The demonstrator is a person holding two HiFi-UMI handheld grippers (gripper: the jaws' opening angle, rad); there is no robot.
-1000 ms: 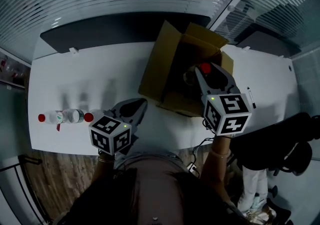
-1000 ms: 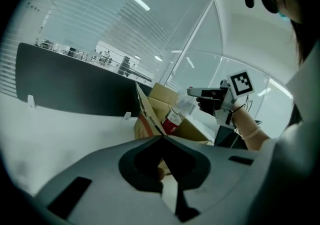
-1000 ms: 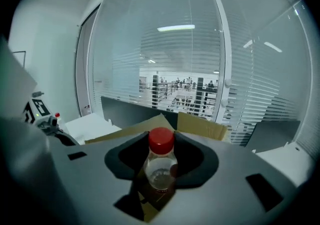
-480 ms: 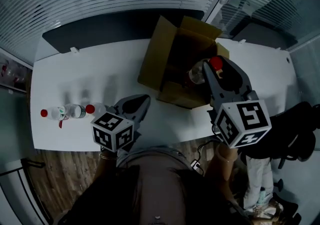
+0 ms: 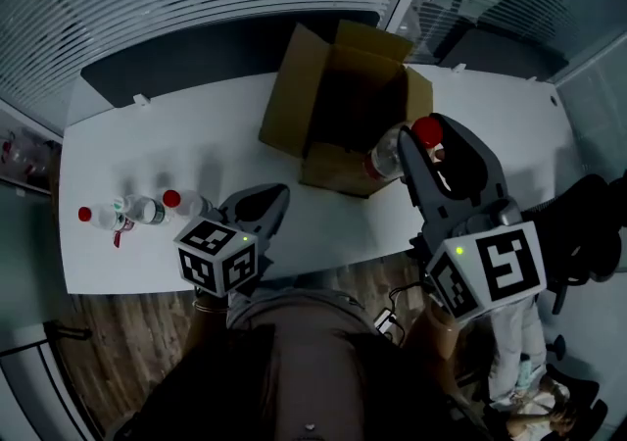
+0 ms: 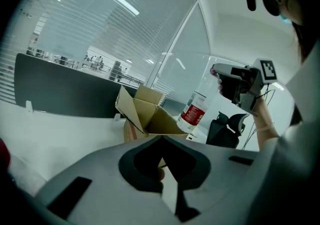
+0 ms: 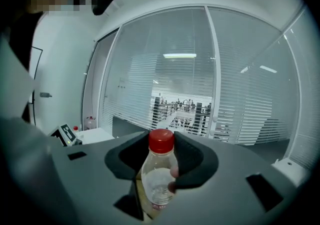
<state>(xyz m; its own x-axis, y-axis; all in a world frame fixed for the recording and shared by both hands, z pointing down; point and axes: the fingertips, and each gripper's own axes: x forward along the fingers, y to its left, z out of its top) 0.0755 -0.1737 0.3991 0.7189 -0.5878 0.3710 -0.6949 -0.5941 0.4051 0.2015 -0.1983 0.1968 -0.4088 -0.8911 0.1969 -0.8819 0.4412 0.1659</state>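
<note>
My right gripper is shut on a clear bottle with a red cap and red label, held in the air just right of the open cardboard box. In the right gripper view the bottle stands upright between the jaws. The left gripper view shows that bottle hanging above the box. My left gripper hovers over the white table's front edge, shut and empty. Two more red-capped bottles are on the table just left of it.
A dark panel runs along the table's far edge, with glass walls and blinds behind it. A black office chair stands to the right. Wooden floor shows below the table's near edge.
My right gripper has risen with the bottle, from low over the box opening to higher and toward its right front corner. The left gripper has stayed put.
</note>
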